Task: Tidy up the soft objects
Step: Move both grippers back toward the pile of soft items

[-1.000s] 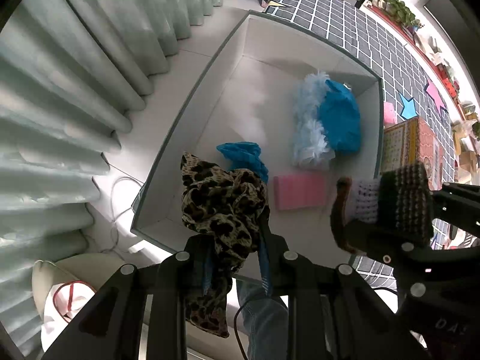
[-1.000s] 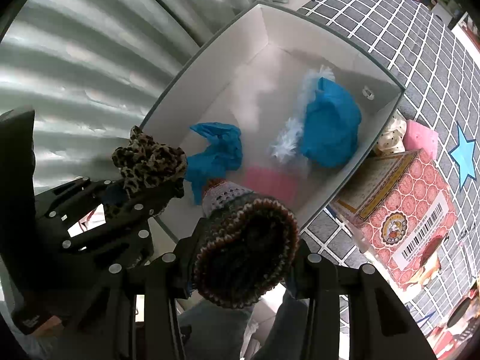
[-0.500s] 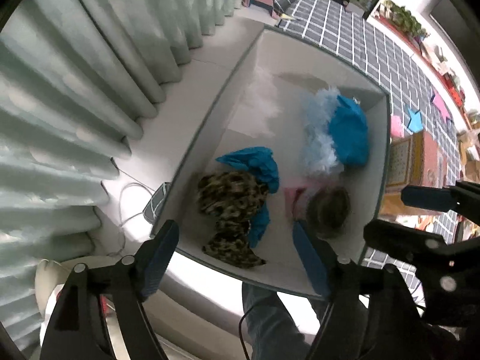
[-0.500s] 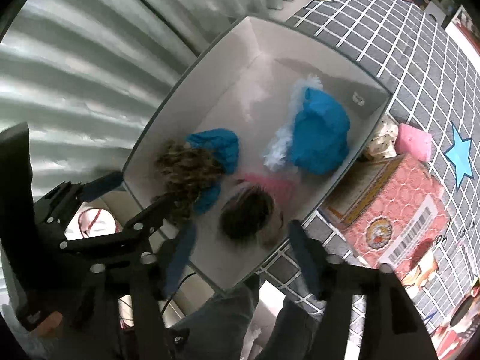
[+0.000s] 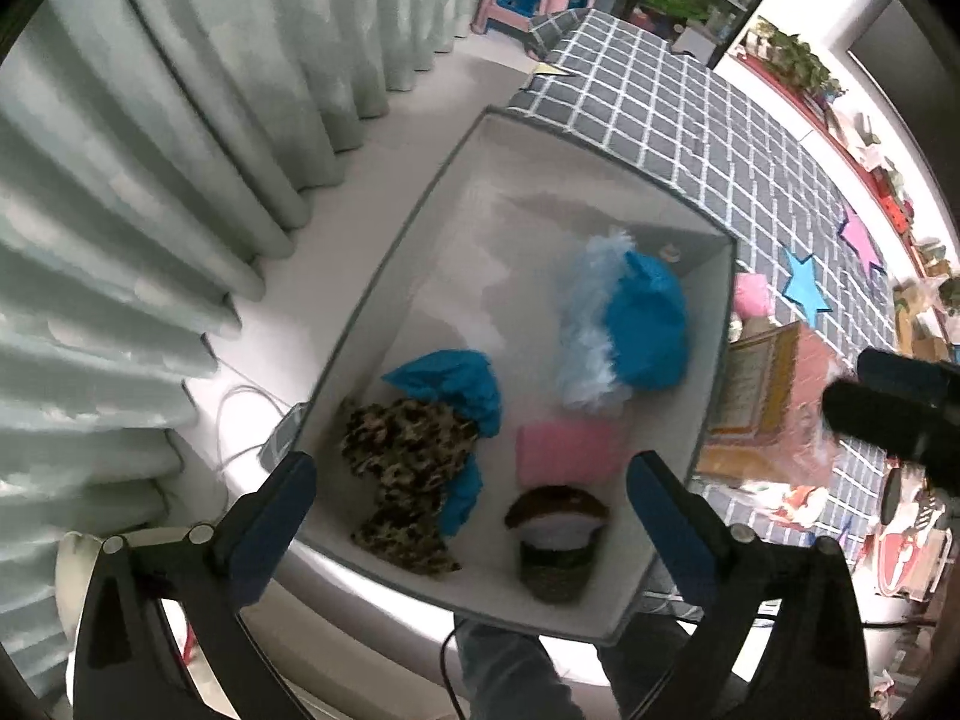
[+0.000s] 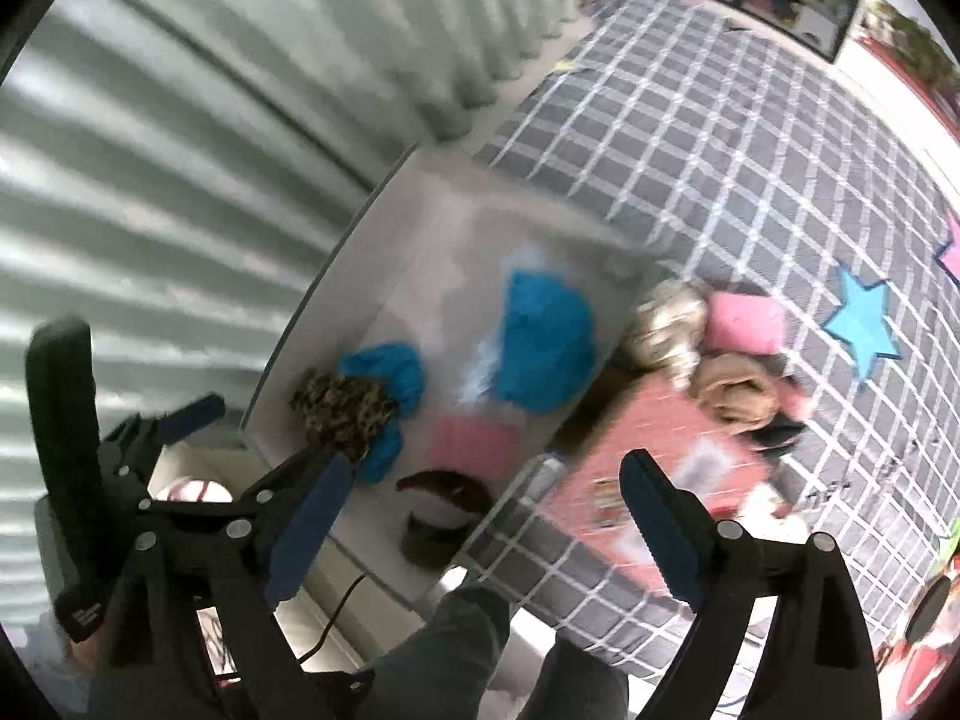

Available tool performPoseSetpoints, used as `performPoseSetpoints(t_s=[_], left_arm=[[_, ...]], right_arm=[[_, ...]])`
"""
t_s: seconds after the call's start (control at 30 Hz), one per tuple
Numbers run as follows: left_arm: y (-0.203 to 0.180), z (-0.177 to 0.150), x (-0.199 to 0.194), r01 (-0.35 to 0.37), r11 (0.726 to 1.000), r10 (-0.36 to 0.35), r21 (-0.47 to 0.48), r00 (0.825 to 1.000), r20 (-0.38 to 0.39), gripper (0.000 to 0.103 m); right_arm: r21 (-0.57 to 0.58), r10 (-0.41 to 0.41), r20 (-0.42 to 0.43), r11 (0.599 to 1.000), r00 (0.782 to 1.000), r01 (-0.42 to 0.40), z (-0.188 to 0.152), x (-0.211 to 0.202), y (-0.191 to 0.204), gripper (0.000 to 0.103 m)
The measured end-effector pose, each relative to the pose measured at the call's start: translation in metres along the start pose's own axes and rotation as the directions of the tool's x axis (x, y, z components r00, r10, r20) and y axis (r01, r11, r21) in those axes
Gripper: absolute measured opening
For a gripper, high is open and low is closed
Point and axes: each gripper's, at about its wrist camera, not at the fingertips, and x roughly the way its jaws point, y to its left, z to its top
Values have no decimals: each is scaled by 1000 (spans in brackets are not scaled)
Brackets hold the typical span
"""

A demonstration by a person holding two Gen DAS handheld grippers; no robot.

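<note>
A grey fabric bin (image 5: 414, 228) holds soft things: a leopard-print cloth (image 5: 402, 456), a brown knit hat (image 5: 558, 540), a pink sponge (image 5: 567, 450), a blue cloth (image 5: 453, 381) and a blue fluffy toy (image 5: 630, 330). My left gripper (image 5: 468, 510) is open and empty above the bin's near end. My right gripper (image 6: 480, 516) is open and empty, over the bin's near right edge (image 6: 510, 492); the hat (image 6: 444, 510) and leopard cloth (image 6: 342, 414) lie in the bin below it. The left gripper also shows in the right wrist view (image 6: 204, 420).
Pale curtains (image 5: 150, 180) hang on the left. A grey checked mat (image 6: 750, 150) with a blue star (image 6: 864, 324) lies to the right. A red patterned box (image 5: 774, 396), a pink pillow (image 6: 747, 321) and plush toys (image 6: 732, 390) sit beside the bin. A cable (image 5: 240, 414) runs along the floor.
Both grippers opened: the leopard cloth and the knit hat dropped into the bin. Both grippers have since risen, and the right one has swung to the right.
</note>
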Motion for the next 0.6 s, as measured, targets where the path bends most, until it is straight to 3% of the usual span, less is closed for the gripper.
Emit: performPoseSetpoints(t_s=[0.17, 0.3, 0.47, 0.6], left_arm=[[-25, 10, -1, 15, 999, -15, 44, 1000, -2, 103], [-40, 16, 2, 13, 998, -12, 62, 1000, -18, 103], [-52, 19, 9, -14, 997, 17, 75, 999, -45, 103], [-57, 23, 11, -36, 997, 41, 69, 997, -61, 103]], right_arm=[[135, -51, 40, 990, 998, 46, 10, -19, -65, 92], [250, -90, -11, 964, 996, 90, 16, -6, -124, 92], [304, -64, -87, 949, 994, 88, 24, 29, -166, 92], [269, -40, -127, 960, 991, 74, 38, 60, -178, 92]])
